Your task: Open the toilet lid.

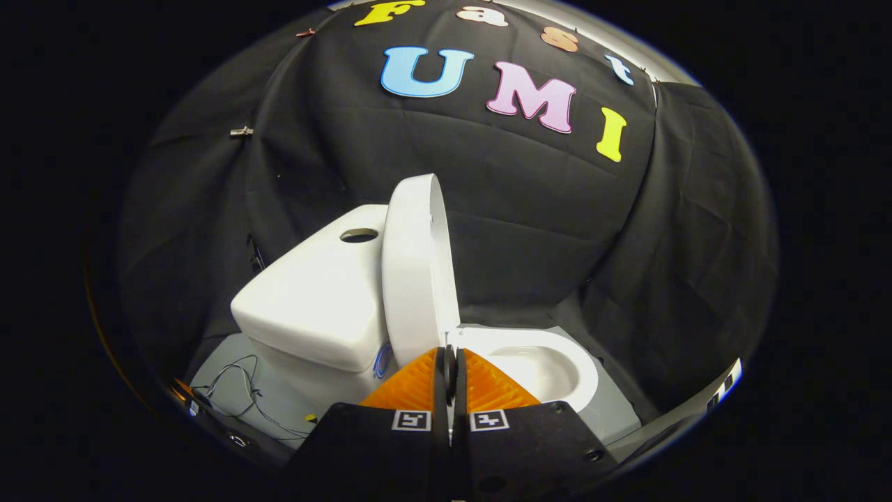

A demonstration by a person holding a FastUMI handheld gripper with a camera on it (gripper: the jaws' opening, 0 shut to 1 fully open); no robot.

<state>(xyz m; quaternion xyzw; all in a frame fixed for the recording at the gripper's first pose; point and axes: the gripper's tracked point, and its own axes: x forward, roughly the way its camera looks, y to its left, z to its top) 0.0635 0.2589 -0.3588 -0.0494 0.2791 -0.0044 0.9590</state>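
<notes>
One white toilet stands on a grey floor panel (613, 411). Its toilet lid (417, 268) is raised upright, leaning back against the tank (313, 300), just ahead of the gripper (450, 362). The bowl (550, 366) lies open, nothing visible inside. The jaws are pressed together, gripping nothing. Thin black wires (233, 390) trail beside the tank's base.

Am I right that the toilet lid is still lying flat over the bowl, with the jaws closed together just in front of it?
Not quite. The gripper view shows the toilet lid raised, standing nearly upright against the tank, with the bowl uncovered. The rest holds: the gripper has its jaws closed together, nothing visibly between them, just in front of the lid's lower edge.
</notes>
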